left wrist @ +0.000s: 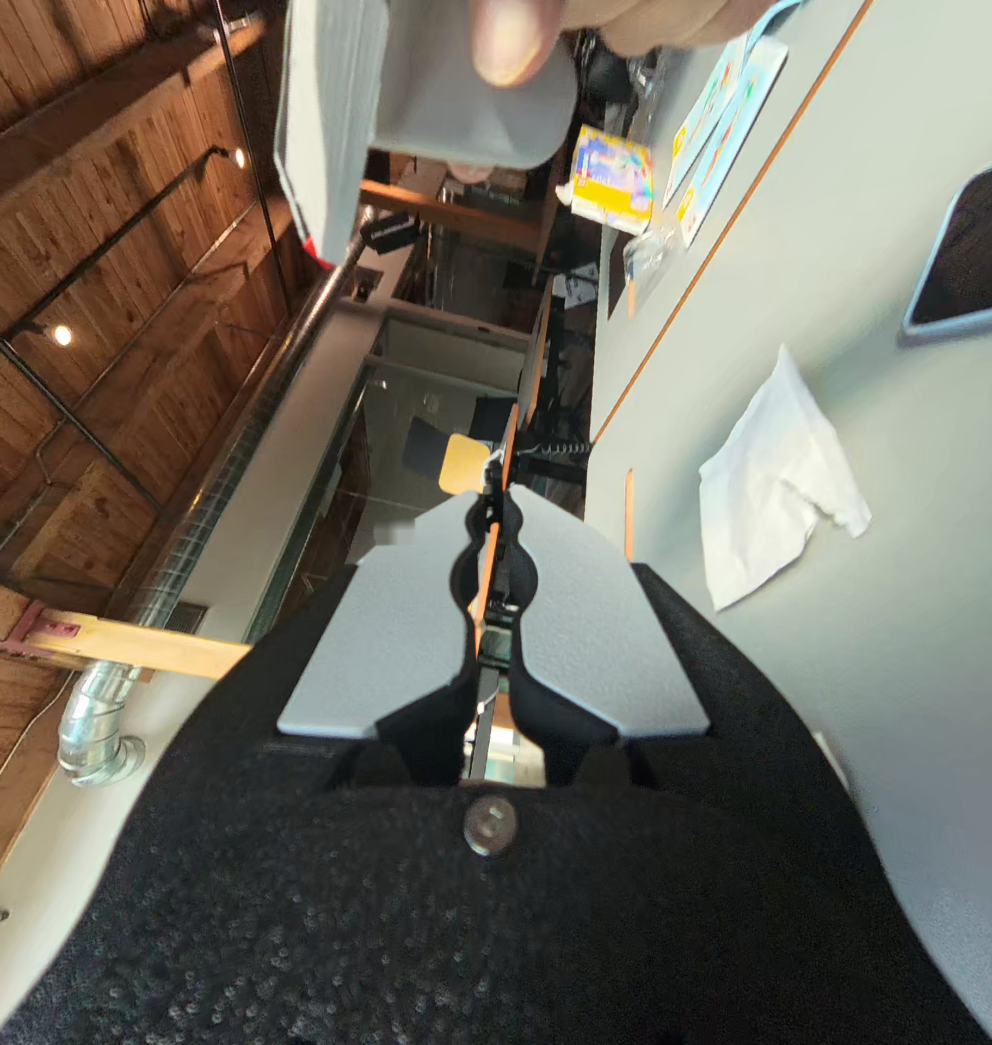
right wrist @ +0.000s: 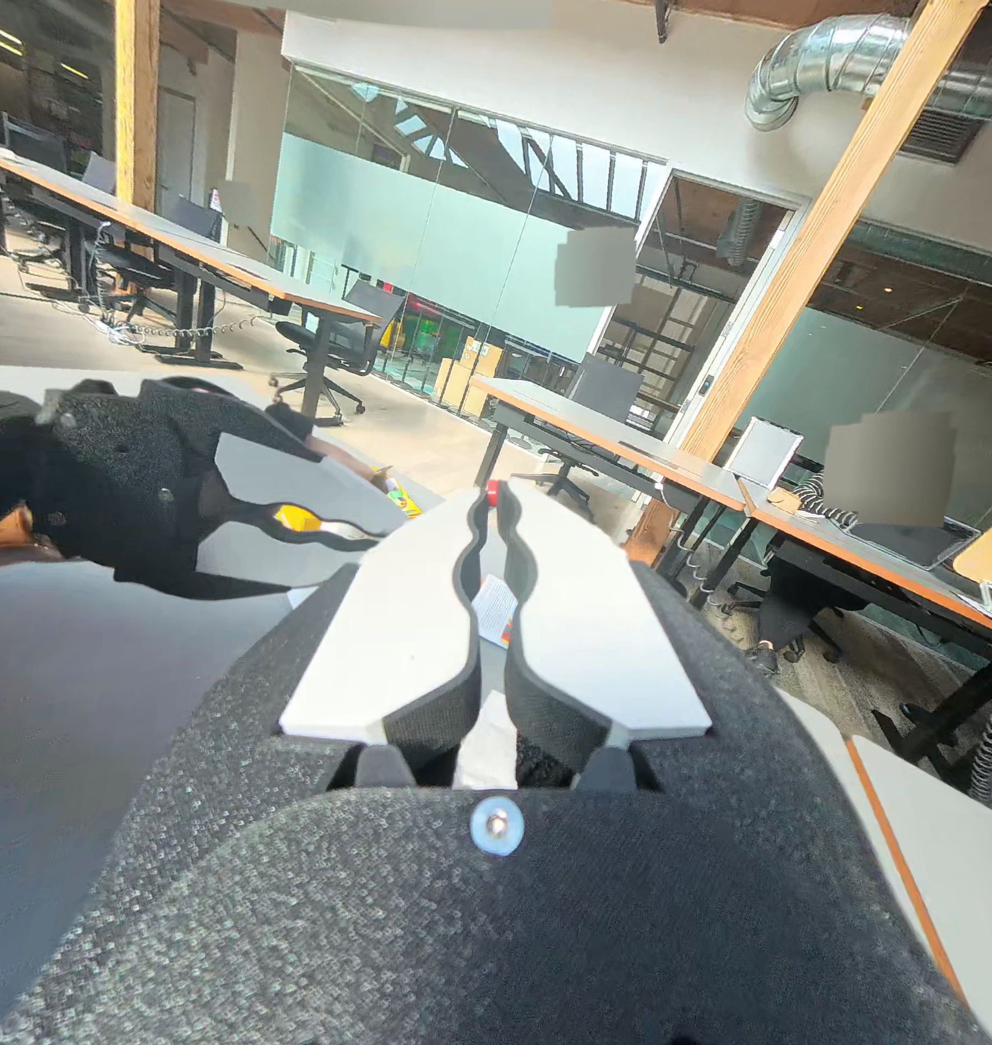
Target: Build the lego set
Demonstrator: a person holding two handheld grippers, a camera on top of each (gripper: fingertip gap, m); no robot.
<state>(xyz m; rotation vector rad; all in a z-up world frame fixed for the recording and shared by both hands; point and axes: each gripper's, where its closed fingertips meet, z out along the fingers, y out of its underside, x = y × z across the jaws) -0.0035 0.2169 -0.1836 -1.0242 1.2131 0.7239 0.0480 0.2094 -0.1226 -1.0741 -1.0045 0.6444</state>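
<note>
an open office with timber ceiling boards, wooden posts, frosted glass partitions and a ribbed silver duct (right wrist: 810,62) surrounds a pale grey surface (left wrist: 906,707) edged in orange. in the left wrist view, which is rolled sideways, the lego box (left wrist: 615,181), yellow card with a bright printed picture, stands at the far end of the surface beside flat, glossy instruction booklets (left wrist: 719,130) in light blue; some crinkled clear plastic (left wrist: 649,251) lies just by the box. print shows on the box and booklets, but it is too small and blurred to make out. nearer lie a creased white paper napkin (left wrist: 776,486) and a dark, round-cornered tablet (left wrist: 974,260) with a pale rim. the left hand-held gripper (left wrist: 496,509) has smooth grey plates, wavy black rubber-like pads and a grainy black body; its jaws are nearly closed on nothing, only a thin slit between them. the right hand-held gripper (right wrist: 490,509), built the same, is likewise drawn narrow and empty. in the right wrist view, a small red piece (right wrist: 493,493) shows just past its tips, and a white printed leaflet (right wrist: 496,608) lies on the surface below the gap.
</note>
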